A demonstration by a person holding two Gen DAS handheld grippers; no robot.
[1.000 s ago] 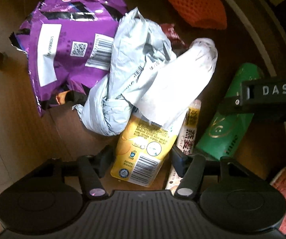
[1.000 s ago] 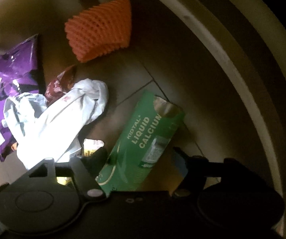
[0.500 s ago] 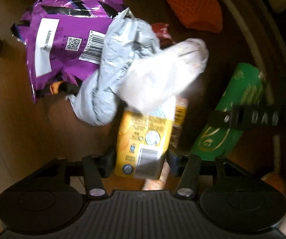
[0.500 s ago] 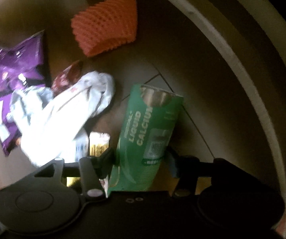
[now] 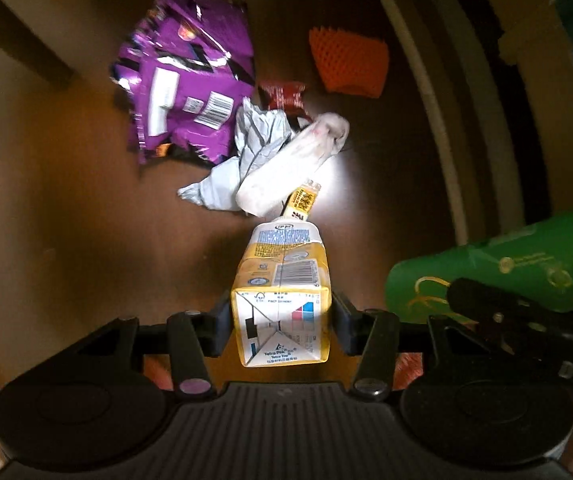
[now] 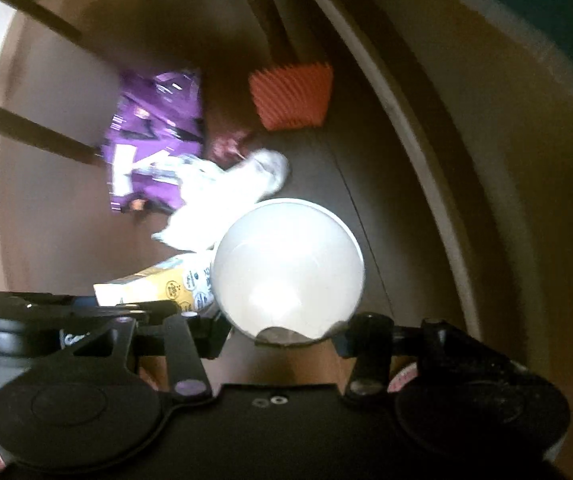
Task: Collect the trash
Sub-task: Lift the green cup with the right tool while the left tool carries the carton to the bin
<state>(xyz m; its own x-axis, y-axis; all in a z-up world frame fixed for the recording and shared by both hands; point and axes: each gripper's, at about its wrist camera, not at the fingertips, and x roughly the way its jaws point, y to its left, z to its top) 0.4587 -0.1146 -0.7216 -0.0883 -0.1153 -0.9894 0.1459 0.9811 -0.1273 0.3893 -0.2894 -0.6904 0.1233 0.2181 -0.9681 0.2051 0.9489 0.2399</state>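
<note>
My left gripper (image 5: 281, 326) is shut on a yellow drink carton (image 5: 282, 280) and holds it above the floor. My right gripper (image 6: 286, 334) is shut on a green paper cup; its white inside (image 6: 288, 268) faces the right wrist camera. In the left wrist view the green cup (image 5: 494, 268) and the right gripper show at the right. The carton (image 6: 154, 284) shows at the left in the right wrist view. On the floor lie a purple snack bag (image 5: 184, 92), a grey plastic bag (image 5: 246, 152) and a white wad (image 5: 294, 160).
An orange foam net (image 5: 348, 64) and a small red wrapper (image 5: 282, 94) lie on the brown floor beyond the pile. A yellow stick packet (image 5: 302, 202) lies by the white wad. A pale curved rim (image 5: 438, 120) runs along the right. A dark furniture leg (image 5: 18, 36) stands at the upper left.
Both grippers have risen from the floor. The left one closed on the yellow carton and lifted it. The right one closed on the green cup and tilted its mouth towards the camera.
</note>
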